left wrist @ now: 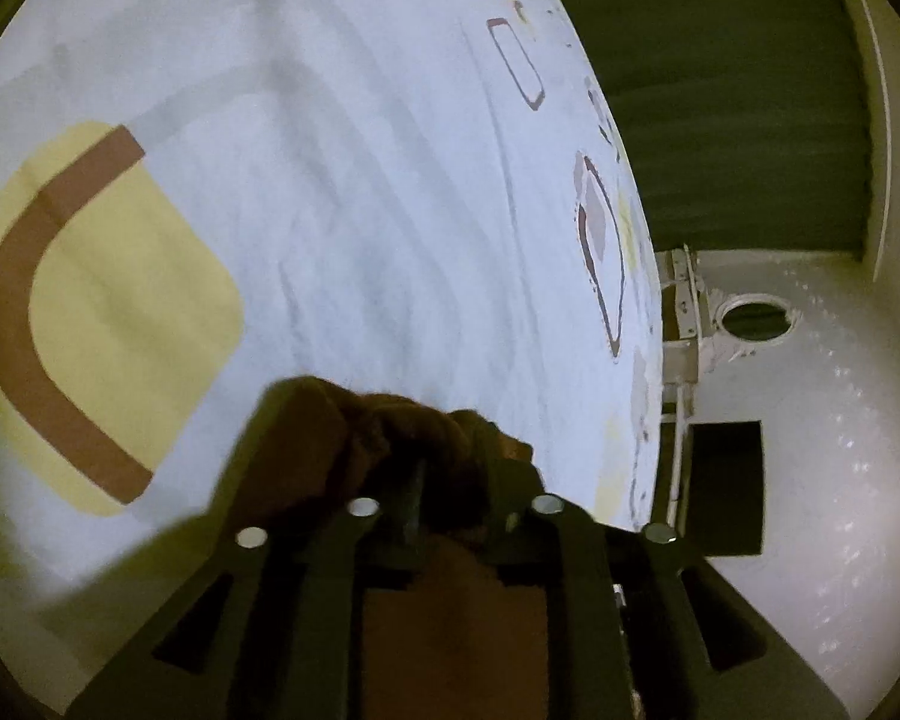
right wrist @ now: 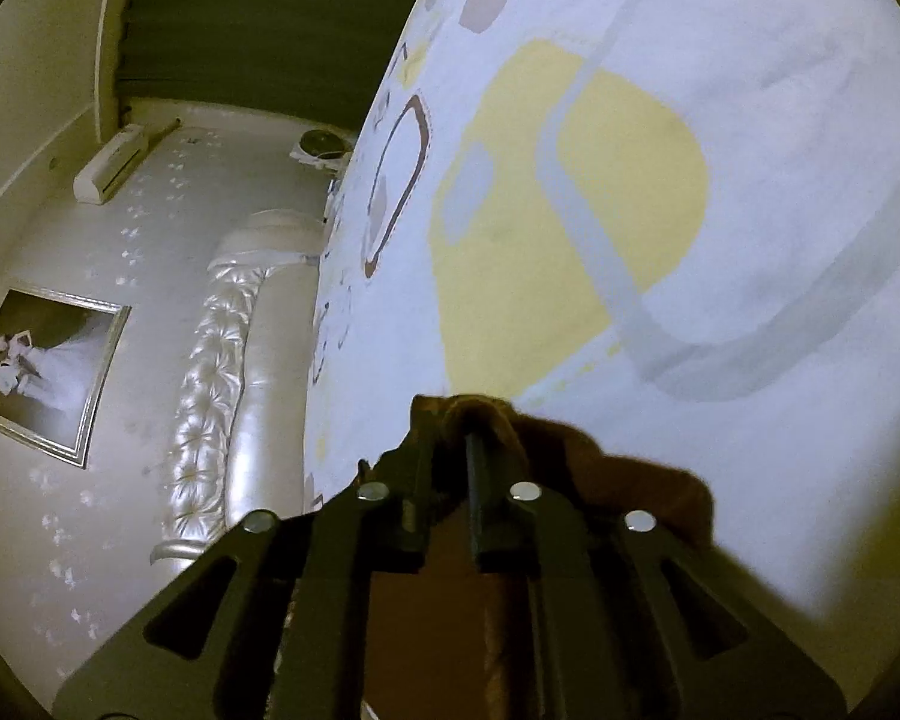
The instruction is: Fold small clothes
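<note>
My left gripper (left wrist: 417,468) is pinched tight on a bunched edge of the brown garment (left wrist: 390,426), and my right gripper (right wrist: 471,438) is clamped the same way on another bunch of that cloth (right wrist: 570,456). In both wrist views the fabric is gathered right at my fingertips and runs back under the jaws toward me, so the piece hangs or stretches below my hands rather than ahead of them. How much of it trails down I cannot tell; the gripper bodies hide it.

Ahead of both pairs of fingers lies the patterned bedsheet (left wrist: 360,210), white with yellow and brown rounded shapes, tilted steeply in both views. In the left view the bed's edge falls away on the right; in the right view it falls away on the left, toward the tufted headboard (right wrist: 210,396) and a framed picture (right wrist: 48,366) on the wall.

I judge the garment's long axis spans between my hands, both equally near, so laying it flat on the sheet ahead is what matters.
</note>
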`<state>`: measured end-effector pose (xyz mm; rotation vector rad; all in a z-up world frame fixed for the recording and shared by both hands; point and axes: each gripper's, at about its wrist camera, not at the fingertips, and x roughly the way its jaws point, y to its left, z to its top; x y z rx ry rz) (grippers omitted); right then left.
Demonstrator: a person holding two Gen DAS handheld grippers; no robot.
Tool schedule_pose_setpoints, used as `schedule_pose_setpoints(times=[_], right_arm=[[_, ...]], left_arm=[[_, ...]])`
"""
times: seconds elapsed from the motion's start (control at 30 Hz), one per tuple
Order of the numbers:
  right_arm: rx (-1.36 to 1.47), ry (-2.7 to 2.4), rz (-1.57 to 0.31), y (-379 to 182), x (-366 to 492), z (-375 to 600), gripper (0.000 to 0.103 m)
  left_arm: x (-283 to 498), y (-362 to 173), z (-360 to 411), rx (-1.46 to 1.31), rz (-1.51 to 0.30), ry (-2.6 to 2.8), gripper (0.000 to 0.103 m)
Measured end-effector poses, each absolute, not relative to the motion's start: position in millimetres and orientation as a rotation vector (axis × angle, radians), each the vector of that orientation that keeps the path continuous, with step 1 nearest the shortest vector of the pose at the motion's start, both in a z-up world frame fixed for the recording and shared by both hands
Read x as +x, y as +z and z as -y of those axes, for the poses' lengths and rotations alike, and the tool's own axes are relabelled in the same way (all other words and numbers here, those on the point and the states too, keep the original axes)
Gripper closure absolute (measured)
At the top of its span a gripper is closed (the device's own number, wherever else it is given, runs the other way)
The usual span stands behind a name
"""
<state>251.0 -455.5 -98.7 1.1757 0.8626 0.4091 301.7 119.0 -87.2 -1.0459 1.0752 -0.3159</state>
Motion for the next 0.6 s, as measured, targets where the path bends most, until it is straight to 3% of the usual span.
schedule_pose_setpoints(times=[0.07,0.13,0.37,0.6], right_arm=[[1.184,0.395,-0.843,-99,250,459,0.076],[1.193,0.385,-0.814,-97,247,464,0.072],[1.17,0.331,-0.785,-80,202,485,0.05],[1.148,0.343,-0.939,-95,111,471,0.049]], left_arm=[[302,-85,-122,-1.069,-1.062,-0.331,0.071],[302,-79,-128,-1.08,-1.04,-0.327,0.062],[278,-71,-155,-1.109,-1.042,-0.37,0.049],[189,-69,-181,-0.959,-1.075,-0.417,0.042]])
